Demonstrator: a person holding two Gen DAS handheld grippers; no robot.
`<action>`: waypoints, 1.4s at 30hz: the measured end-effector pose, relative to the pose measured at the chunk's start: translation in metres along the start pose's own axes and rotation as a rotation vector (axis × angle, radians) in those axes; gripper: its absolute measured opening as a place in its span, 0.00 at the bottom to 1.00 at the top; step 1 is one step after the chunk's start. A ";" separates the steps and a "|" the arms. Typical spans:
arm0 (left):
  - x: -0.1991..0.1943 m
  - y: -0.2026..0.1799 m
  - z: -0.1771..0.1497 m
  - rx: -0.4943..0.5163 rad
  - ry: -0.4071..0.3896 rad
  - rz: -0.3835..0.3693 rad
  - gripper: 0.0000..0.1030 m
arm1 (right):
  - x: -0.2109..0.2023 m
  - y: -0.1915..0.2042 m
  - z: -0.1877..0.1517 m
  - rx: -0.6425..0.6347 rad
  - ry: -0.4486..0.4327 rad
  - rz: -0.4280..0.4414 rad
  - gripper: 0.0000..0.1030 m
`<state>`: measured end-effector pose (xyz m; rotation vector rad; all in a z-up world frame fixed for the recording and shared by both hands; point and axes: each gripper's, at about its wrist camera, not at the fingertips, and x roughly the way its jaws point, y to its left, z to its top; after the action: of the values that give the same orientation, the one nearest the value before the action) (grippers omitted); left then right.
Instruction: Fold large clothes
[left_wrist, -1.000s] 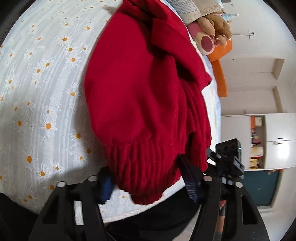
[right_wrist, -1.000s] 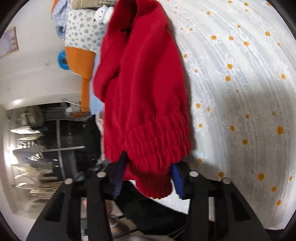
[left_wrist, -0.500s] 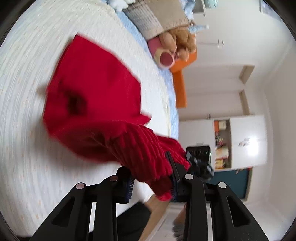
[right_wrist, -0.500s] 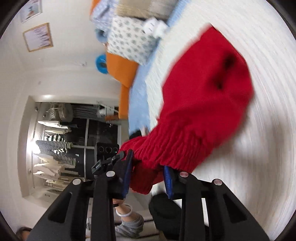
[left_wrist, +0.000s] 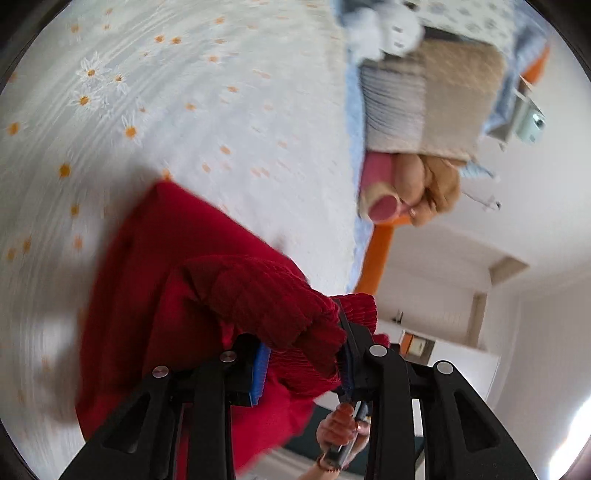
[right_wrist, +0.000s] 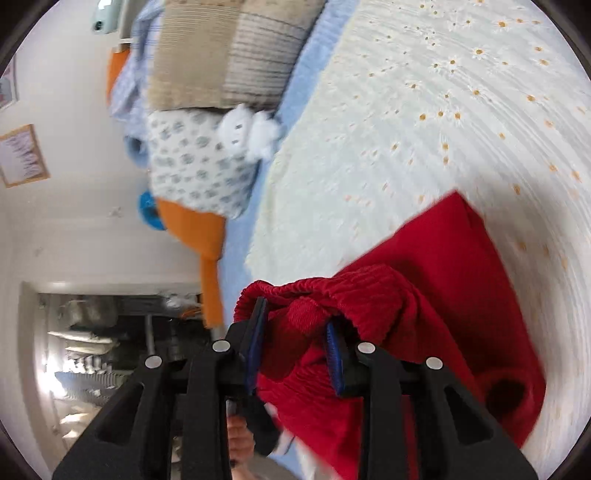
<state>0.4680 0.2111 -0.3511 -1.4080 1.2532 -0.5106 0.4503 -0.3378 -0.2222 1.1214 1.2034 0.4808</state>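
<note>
A red knitted sweater hangs over the daisy-print bed cover, lifted by its ribbed hem. My left gripper is shut on one bunched stretch of that hem. In the right wrist view the same sweater trails down to the right over the bed cover, and my right gripper is shut on another stretch of the ribbed hem. A hand holding the other gripper shows below the left one. The sweater's lower part is blurred.
Pillows and a white soft toy lie at the head of the bed, with a brown and pink plush toy beside a striped pillow. An orange bed frame borders the mattress. An open wardrobe stands beyond.
Both grippers closed on the ribbed hem and swung the sweater up and across the bed toward the pillows. The garment went from lying spread to hanging bunched from the two grips.
</note>
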 end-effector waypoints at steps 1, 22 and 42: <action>0.003 0.003 0.004 0.003 0.002 -0.002 0.34 | 0.005 -0.004 0.002 0.008 -0.003 -0.005 0.28; -0.087 -0.072 -0.080 0.307 -0.036 0.246 0.96 | -0.055 0.061 -0.109 -0.770 0.060 -0.454 0.95; 0.018 -0.087 -0.093 0.885 -0.291 0.758 0.65 | -0.045 0.013 -0.071 -0.788 -0.261 -0.544 0.09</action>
<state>0.4287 0.1379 -0.2529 -0.2094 1.0167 -0.2491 0.3733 -0.3384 -0.1851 0.1567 0.9027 0.3211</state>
